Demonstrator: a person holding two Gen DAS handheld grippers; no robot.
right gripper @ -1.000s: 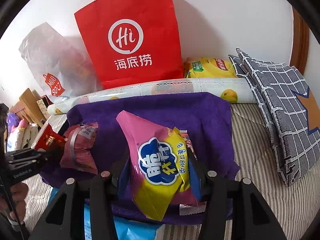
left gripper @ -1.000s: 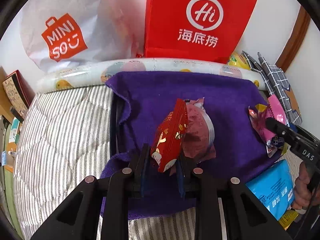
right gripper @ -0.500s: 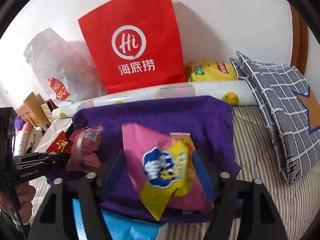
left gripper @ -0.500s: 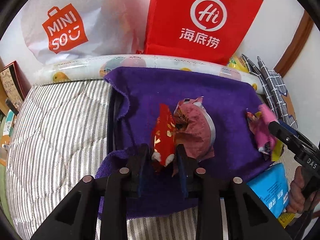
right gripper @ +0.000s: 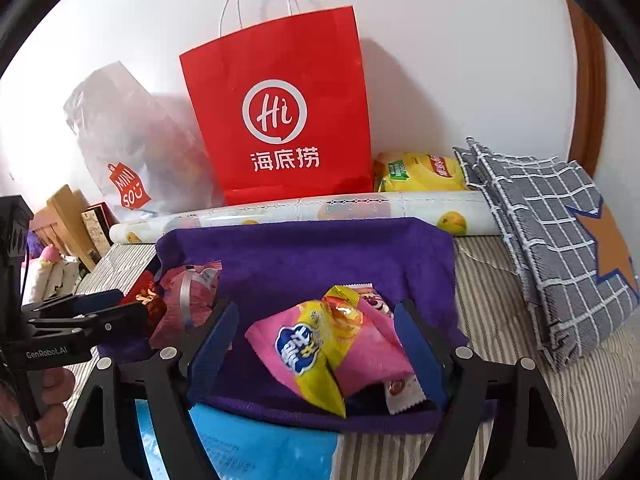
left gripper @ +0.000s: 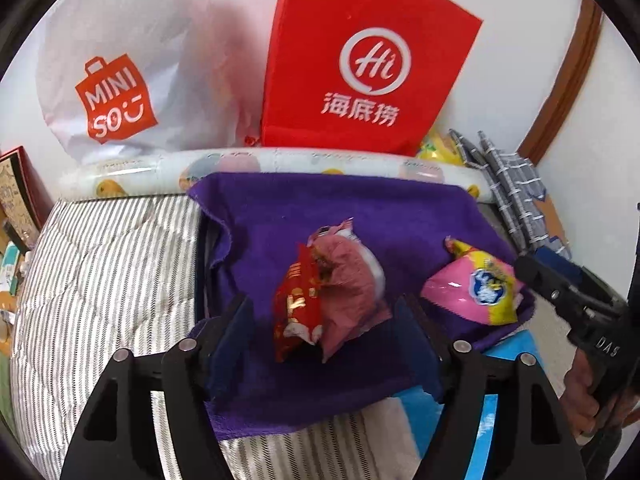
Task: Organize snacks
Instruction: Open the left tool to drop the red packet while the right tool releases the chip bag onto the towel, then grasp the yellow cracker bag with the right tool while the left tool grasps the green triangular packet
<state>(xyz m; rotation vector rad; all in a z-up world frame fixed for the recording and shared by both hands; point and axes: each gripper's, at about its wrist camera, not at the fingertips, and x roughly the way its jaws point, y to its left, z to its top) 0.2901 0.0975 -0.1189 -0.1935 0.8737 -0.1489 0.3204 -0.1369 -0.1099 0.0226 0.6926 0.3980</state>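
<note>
Purple towel (right gripper: 320, 248) at centre. On it: pink/yellow snack pkt (right gripper: 320, 350) w/ blue-white logo; red pkt (left gripper: 296, 312) w/ gold print, dusty-pink pkt (left gripper: 348, 280). 12 o'clock: red paper bag (right gripper: 280, 120), white logo. 3 o'clock: grey cloth (right gripper: 552, 240), white grid, orange star. Grey-white striped bedding (left gripper: 100, 280) at 9.

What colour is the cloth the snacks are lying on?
Solid deep purple. The cloth shows best in the right wrist view.
</note>
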